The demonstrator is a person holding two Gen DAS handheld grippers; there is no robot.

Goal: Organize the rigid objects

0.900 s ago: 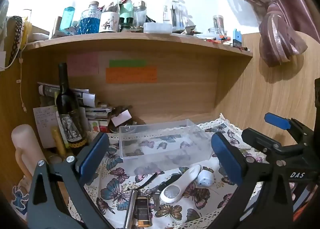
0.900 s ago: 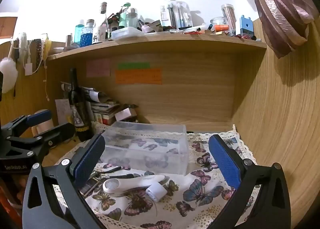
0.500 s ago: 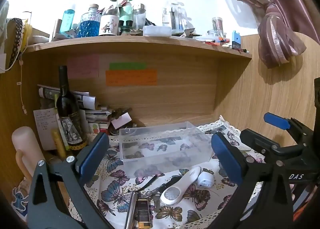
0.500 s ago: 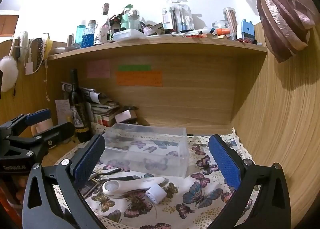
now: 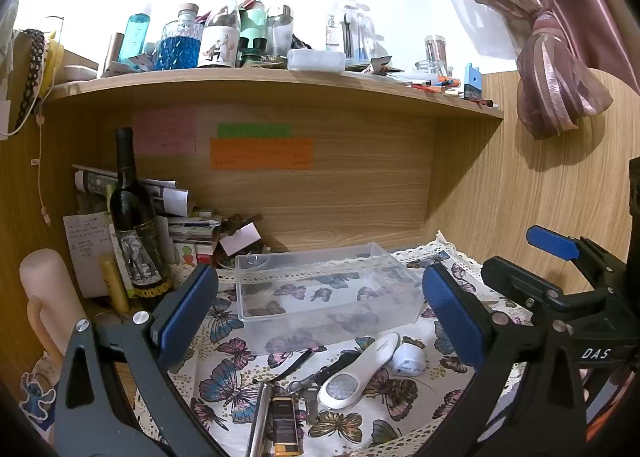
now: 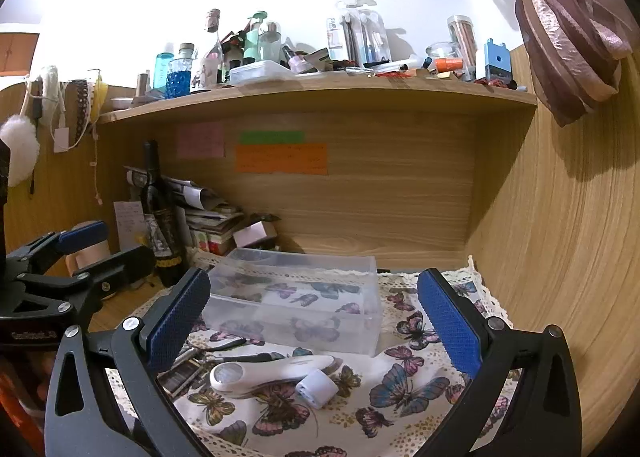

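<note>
Since the earlier frames both cameras have drawn back and risen slightly; the desk items sit a little lower and smaller in view, and nothing on the cloth (image 6: 400, 409) has moved. Judgement: the task has not started, and both grippers are only lining up on the pile.

The left gripper (image 5: 320, 313) is spread wide and holds nothing. The right gripper (image 6: 314, 317) is likewise spread wide and empty. Each hangs above the near edge of the desk, with the other gripper visible at the side of its view.

Task items lie on the cloth in front of the clear bin (image 5: 320, 289), which appears empty:
- white handheld device (image 6: 272, 371), lying flat, just in front of the bin;
- small white cap (image 6: 317, 389), touching or just beside the device;
- dark tools and keys (image 5: 298, 377), left of the device;
- lighter (image 5: 285, 429), at the near edge.

Around: a wine bottle (image 5: 134, 225) stands left of the bin beside stacked papers (image 5: 188, 225). The shelf (image 5: 280, 79) overhead is crowded with bottles. The bin's near wall stands between the items and its interior, so each item needs lifting over it.
</note>
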